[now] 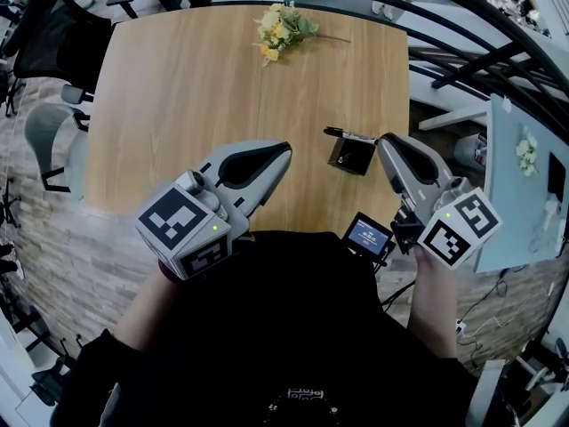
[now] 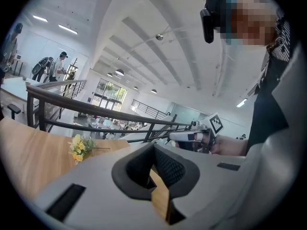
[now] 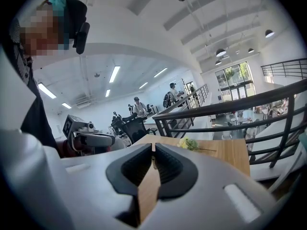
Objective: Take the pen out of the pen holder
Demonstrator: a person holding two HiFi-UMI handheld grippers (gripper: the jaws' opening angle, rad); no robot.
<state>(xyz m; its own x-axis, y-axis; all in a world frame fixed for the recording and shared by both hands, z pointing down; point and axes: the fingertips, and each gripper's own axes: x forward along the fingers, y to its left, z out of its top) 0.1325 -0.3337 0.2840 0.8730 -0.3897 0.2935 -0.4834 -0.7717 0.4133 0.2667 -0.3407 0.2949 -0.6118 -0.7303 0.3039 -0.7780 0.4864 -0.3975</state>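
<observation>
Jaws on both grippers stand closed with nothing seen between them: the left gripper (image 1: 281, 150) hangs well aside, while the right gripper (image 1: 384, 141) points its tips at the pen (image 1: 343, 133), which lies slanted across the pen holder (image 1: 352, 159) just ahead, within pinching reach.

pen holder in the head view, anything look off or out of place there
The pen is not standing in the pen holder. It slants almost flat across the opening, with one end jutting past the left rim and the other at the closed tips of the right gripper, apparently pinched there. Nothing looks spilled or damaged.
</observation>
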